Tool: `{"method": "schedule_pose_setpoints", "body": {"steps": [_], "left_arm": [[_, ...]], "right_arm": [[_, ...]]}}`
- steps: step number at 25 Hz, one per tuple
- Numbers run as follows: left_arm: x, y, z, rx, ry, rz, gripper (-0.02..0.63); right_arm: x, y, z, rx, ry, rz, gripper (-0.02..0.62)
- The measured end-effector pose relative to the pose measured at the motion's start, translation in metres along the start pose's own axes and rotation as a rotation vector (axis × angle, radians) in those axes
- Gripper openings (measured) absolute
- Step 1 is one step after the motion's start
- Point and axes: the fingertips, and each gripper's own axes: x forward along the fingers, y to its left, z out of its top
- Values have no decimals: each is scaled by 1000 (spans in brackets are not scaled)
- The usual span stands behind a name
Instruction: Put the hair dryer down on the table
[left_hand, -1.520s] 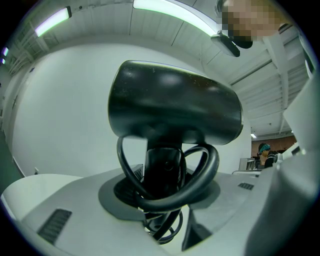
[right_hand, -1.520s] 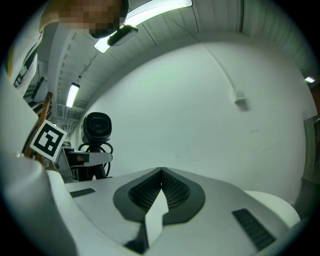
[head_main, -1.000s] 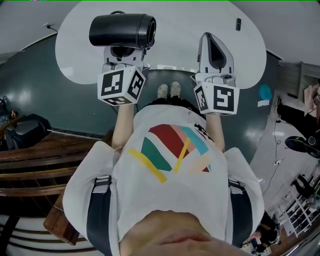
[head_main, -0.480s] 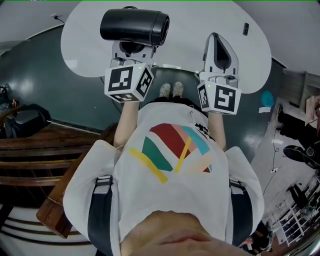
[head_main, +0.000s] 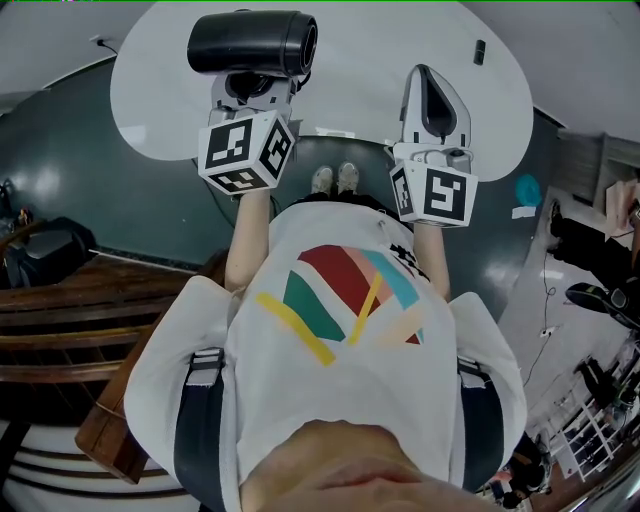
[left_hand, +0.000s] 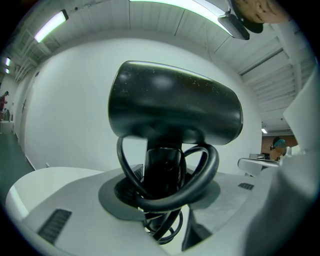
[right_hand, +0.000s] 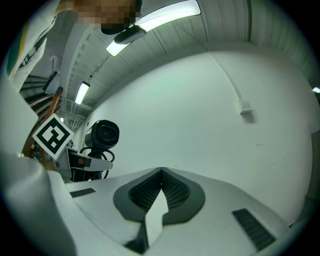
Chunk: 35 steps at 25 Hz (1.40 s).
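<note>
The left tool (head_main: 250, 88) pinches the hair dryer (head_main: 250, 42) by its handle, jaws held partly apart by the handle's thickness. The black cord (left_hand: 202, 175) loops loosely round the same spot. The dryer hangs over the near-left part of the white round desk (head_main: 350, 60), and as far as either view shows it is lifted clear of the top rather than resting on it. Its barrel lies crosswise, parallel to the desk's near edge, with the handle running back from it into the jaws.

The right tool (head_main: 428, 78) is pressed together on nothing and pokes over the desk's near edge further right — well apart from the dryer.

So the move belongs to the left hand alone, and the direction that counts is straight down. Bare desk lies under the barrel, with nothing between. Judging from this, a plain lowering would land the barrel on its side; the dangling cord may touch the desk first, and the round barrel could roll a little once the jaws let go.
</note>
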Motion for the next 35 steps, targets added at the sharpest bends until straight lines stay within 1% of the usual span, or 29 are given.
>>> {"method": "schedule_pose_setpoints", "body": {"steps": [4,9,14,19,25,30,35], "left_arm": [[9,5,-13,-5,51,10,215],[21,11,-38,-37,148,15,215],[30,17,-62,-44,235,36,216],[32,21,-83,-76,309,31,216],[38,27,-103,-56,397,36,216],[46,27,-124,-56,464,39,215],[54,28,-140,-61,511,39,215]], "right_arm": [[0,-6,-3,-4,6,-7,9],[0,-11,-7,0,19,-23,9],[3,-16,-10,-3,32,-19,9],[4,-13,-12,-16,44,-11,9],[8,-8,-17,-20,59,0,9],[14,-14,-23,-22,75,4,9],[19,-18,-26,-16,86,-5,9]]}}
